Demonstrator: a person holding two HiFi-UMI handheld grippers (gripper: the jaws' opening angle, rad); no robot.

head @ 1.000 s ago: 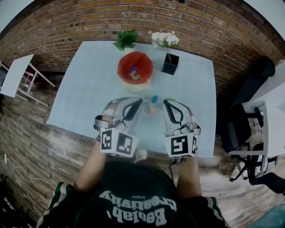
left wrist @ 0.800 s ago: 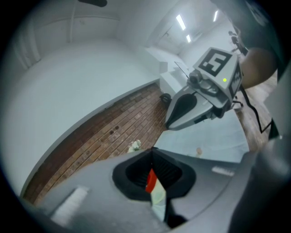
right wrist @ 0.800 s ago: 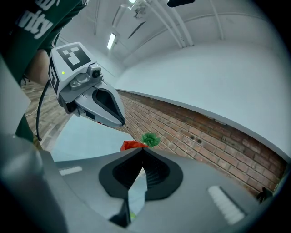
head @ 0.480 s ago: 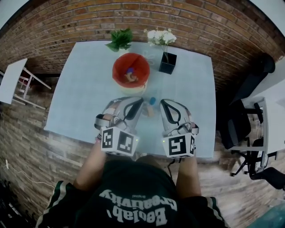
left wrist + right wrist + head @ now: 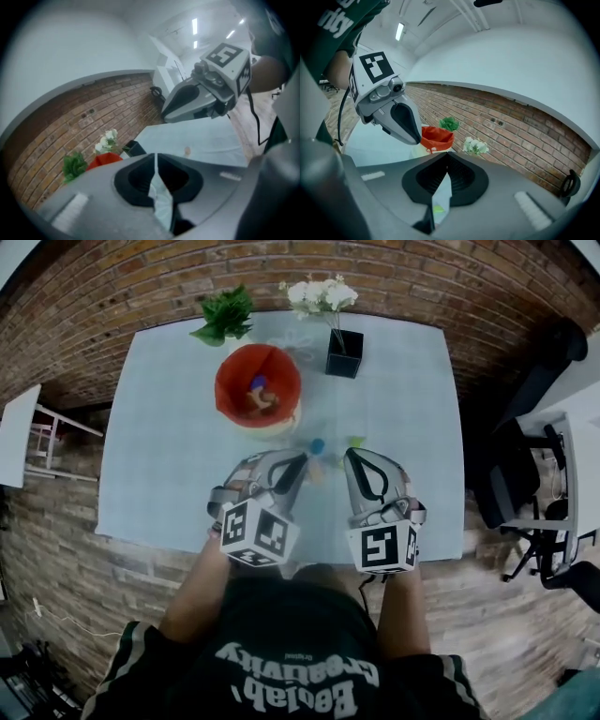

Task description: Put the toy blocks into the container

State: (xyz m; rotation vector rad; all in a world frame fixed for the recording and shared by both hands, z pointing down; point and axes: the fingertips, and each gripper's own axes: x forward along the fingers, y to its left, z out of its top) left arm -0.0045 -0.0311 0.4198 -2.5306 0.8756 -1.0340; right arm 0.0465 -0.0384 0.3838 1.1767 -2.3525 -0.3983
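Observation:
The red container (image 5: 228,382) stands mid-table with a few toy blocks inside. Loose on the table in front of it lie a blue block (image 5: 317,445), a green block (image 5: 355,441) and a tan block (image 5: 320,466). My left gripper (image 5: 302,457) hovers just left of these blocks, its jaws shut with nothing between them. To their right my right gripper (image 5: 349,456) is also shut and empty. In the left gripper view the tips (image 5: 155,157) meet. The right gripper view shows closed tips (image 5: 446,154) and the green block (image 5: 438,209) below them.
A black vase (image 5: 344,353) with white flowers (image 5: 319,294) stands right of the container, a green plant (image 5: 223,315) behind it. The table's near edge (image 5: 309,554) runs under my hands. Office chairs (image 5: 525,493) stand at the right, a brick wall behind.
Both grippers have sunk toward the table and edged forward to the loose blocks. Their jaws have stayed shut. The blocks and the container have not moved.

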